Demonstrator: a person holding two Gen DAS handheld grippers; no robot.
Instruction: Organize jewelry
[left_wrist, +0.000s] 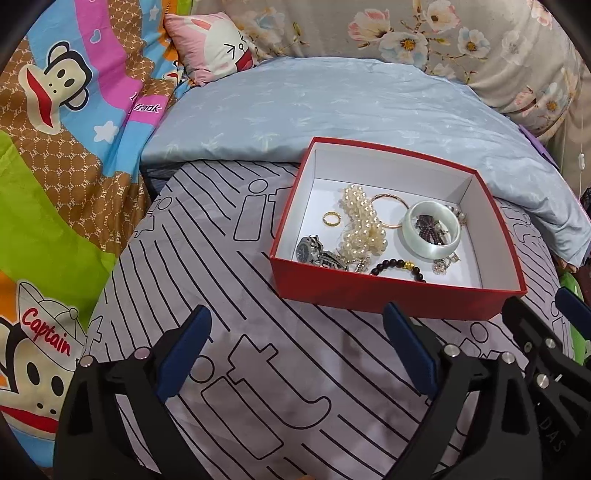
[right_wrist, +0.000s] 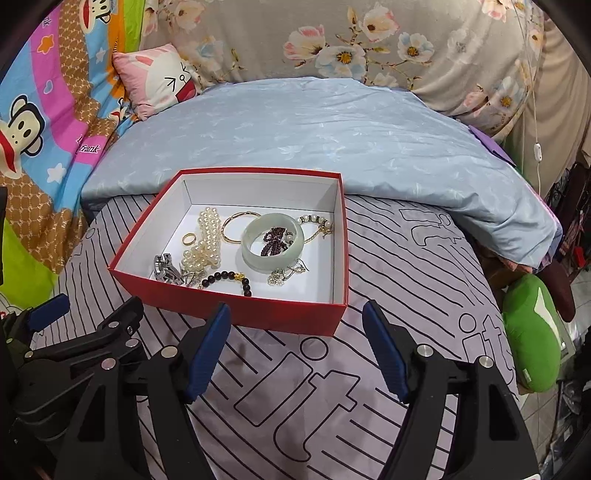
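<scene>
- In the left wrist view, the left gripper (left_wrist: 297, 349) is hovering over the striped grey bedsheet (left_wrist: 207, 236) with its blue-padded fingers (left_wrist: 184, 347) spread wide and holding nothing.
- The red box (left_wrist: 388, 291) is sitting on the bedsheet just ahead of the right-hand finger, its far edge lying against the folded light blue quilt (left_wrist: 332, 107).
- Inside it, a pearl strand (left_wrist: 362, 225) is lying in the middle, a gold ring (left_wrist: 331, 218) toward the left wall, a silver watch (left_wrist: 314, 251) in the near left corner, and a pale jade bangle (left_wrist: 432, 225) toward the right wall with dark beads inside its circle.
- A black bead bracelet (left_wrist: 397, 266) is resting along the near wall.
- The right gripper (left_wrist: 543, 332) is showing at the right edge, beside the box's near right corner.

- In the right wrist view, the right gripper (right_wrist: 295, 347) is hanging wide apart and empty just short of the box's (right_wrist: 236, 310) near wall.
- The bangle (right_wrist: 273, 242) is sitting mid-box, the pearls (right_wrist: 207, 240) to its left, a thin gold bangle (right_wrist: 236, 225) between them, touching both.
- The left gripper (right_wrist: 85, 314) is appearing at the lower left, near the box's near left corner.
- A green cushion (right_wrist: 532, 332) is lying off the bed's right edge.
</scene>
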